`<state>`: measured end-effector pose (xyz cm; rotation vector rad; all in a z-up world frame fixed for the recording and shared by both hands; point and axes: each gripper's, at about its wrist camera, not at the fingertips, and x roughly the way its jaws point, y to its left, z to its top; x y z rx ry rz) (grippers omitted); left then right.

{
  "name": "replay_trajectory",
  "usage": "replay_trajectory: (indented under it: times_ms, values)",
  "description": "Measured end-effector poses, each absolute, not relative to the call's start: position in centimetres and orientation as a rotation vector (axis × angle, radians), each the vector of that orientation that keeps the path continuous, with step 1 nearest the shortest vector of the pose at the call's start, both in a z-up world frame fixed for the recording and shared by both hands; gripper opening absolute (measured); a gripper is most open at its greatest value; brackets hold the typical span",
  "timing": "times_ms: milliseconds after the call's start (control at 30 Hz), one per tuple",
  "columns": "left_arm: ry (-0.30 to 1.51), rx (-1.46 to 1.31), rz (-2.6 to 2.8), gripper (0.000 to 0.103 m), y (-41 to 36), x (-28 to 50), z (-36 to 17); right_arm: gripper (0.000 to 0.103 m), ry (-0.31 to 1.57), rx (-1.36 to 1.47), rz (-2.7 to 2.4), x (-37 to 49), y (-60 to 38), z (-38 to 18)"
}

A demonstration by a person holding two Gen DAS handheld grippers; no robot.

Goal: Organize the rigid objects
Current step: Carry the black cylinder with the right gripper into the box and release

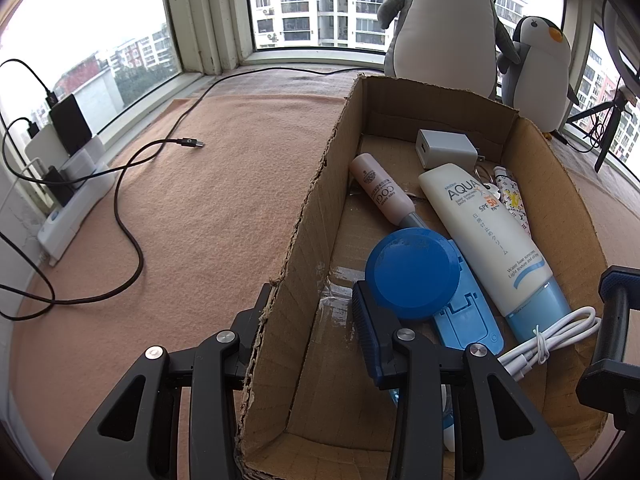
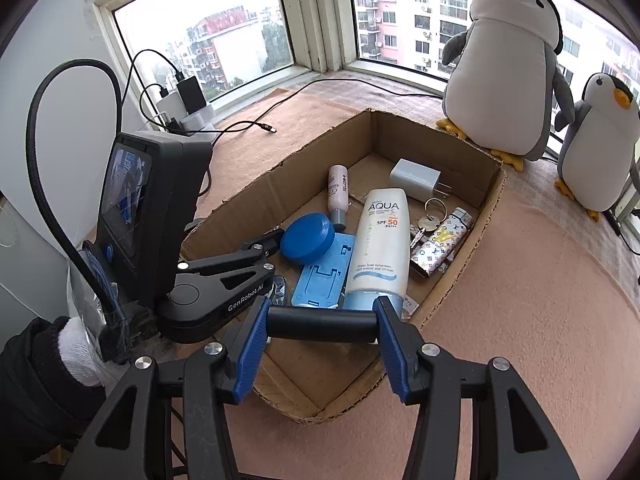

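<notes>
The right gripper (image 2: 322, 326) clamps a black cylinder (image 2: 322, 323) crosswise just above the cardboard box (image 2: 486, 208); it looks stiff, light and smooth, best held mid-length, while the left gripper (image 1: 308, 320) pinches the box's thin, bendable wall.

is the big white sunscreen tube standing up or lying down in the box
Lying down. The sunscreen tube rests flat on the floor of the cardboard box, blue cap toward the camera.

Peach felt-covered ledge (image 1: 224, 208) with cardboard box (image 1: 308, 216), black cable (image 1: 132, 184), two plush penguins (image 2: 508, 76).
</notes>
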<state>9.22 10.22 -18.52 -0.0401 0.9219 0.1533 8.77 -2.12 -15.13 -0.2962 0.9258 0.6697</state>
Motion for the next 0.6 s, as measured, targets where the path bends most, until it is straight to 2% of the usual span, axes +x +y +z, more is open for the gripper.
replay_trajectory:
  times_ms: [433, 467, 533, 600]
  values:
    - [0.921, -0.039, 0.153, 0.038, 10.2, 9.2, -18.5, 0.048, 0.904, -0.311, 0.686, 8.8, -1.8, -14.9]
    - [0.922, -0.038, 0.149, 0.037, 10.2, 9.3, -18.4, 0.049, 0.899, -0.321, 0.693, 8.6, -1.6, -14.8]
    - [0.931, -0.044, 0.142, 0.037, 10.4, 9.4, -18.3, 0.058, 0.891, -0.315, 0.692, 8.2, -1.7, -14.4]
    - [0.935, -0.035, 0.145, 0.037, 10.4, 9.5, -18.1, 0.06, 0.874, -0.307, 0.678, 7.9, -2.0, -13.8]
